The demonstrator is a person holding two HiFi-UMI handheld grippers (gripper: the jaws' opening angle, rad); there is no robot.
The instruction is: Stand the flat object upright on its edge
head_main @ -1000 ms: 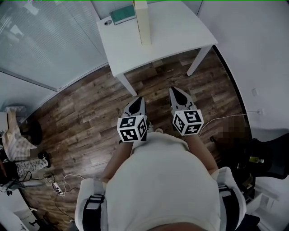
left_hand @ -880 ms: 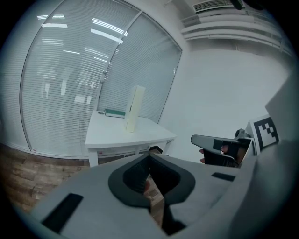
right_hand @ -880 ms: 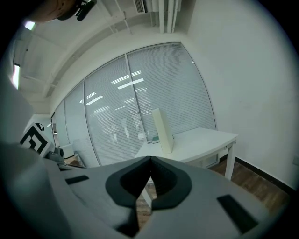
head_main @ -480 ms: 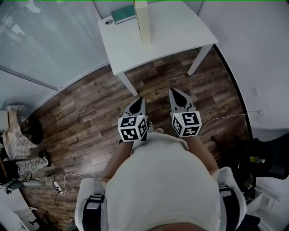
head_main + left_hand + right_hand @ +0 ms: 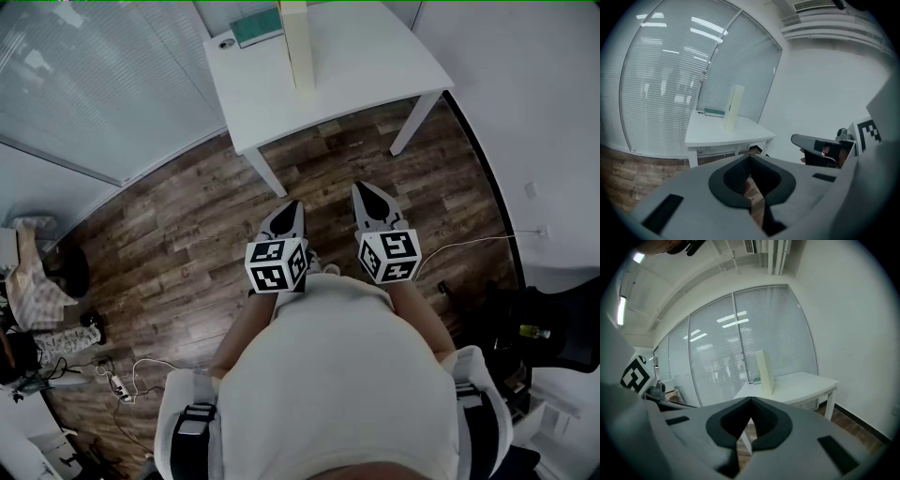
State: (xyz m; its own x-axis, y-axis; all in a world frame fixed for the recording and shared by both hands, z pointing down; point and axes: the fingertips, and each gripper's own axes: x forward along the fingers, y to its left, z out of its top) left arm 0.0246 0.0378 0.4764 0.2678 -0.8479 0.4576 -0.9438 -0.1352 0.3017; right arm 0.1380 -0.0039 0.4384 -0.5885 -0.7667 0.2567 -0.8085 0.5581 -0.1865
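A cream flat object (image 5: 298, 42) stands upright on its edge on the white table (image 5: 375, 66), far ahead of me. The same object (image 5: 733, 108) shows in the left gripper view and again in the right gripper view (image 5: 765, 371). My left gripper (image 5: 291, 206) and right gripper (image 5: 365, 190) hang side by side over the wood floor, well short of the table. Each is shut with nothing between its jaws, as its own view shows for the left gripper (image 5: 750, 158) and the right gripper (image 5: 751, 400).
A teal book (image 5: 255, 28) and a small round thing (image 5: 223, 44) lie at the table's far left. A glass wall with blinds (image 5: 84, 84) runs along the left. Cables and a power strip (image 5: 117, 386) lie on the floor; a dark chair (image 5: 553, 328) stands right.
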